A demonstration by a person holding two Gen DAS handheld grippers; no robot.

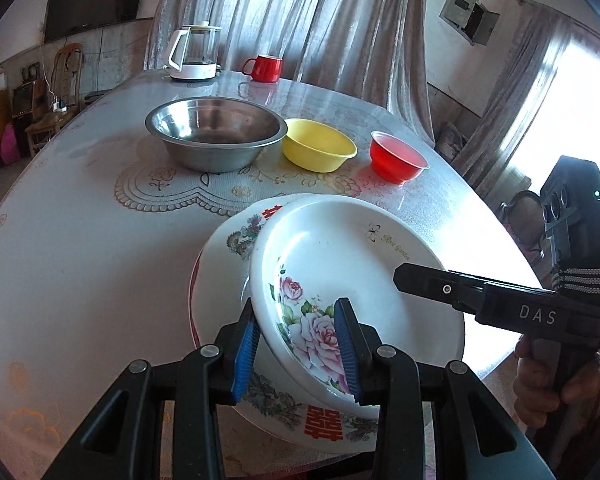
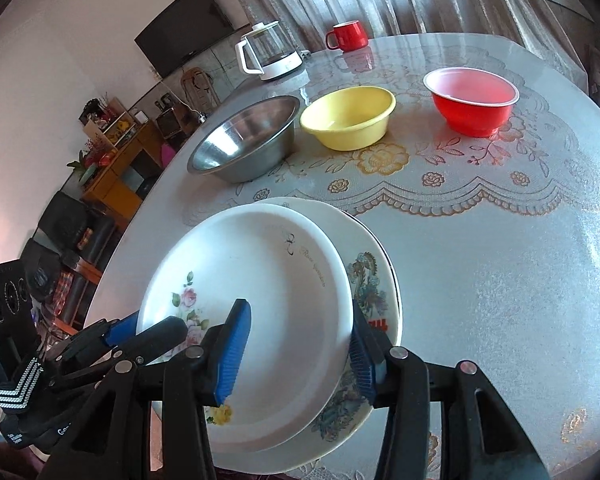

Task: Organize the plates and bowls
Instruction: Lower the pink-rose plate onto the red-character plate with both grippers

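A white rose-patterned deep plate [image 1: 340,264] [image 2: 260,280] lies tilted on a larger flat plate with red characters [image 1: 228,240] [image 2: 374,280] near the table's front edge. My left gripper [image 1: 298,344] straddles the rose plate's near rim, one blue pad inside and one outside, with a gap showing at the pads. My right gripper [image 2: 300,352] straddles the same plate's right rim, jaws spread wide. A steel bowl [image 1: 214,132] [image 2: 246,140], a yellow bowl [image 1: 318,144] [image 2: 350,116] and a red bowl [image 1: 396,156] [image 2: 472,96] stand in a row behind.
A glass kettle [image 1: 194,52] [image 2: 270,54] and a red mug [image 1: 265,68] [image 2: 348,36] stand at the table's far edge. The table [image 1: 80,248] [image 2: 500,280] has a glossy flowered cover. Curtains hang behind, furniture to the left.
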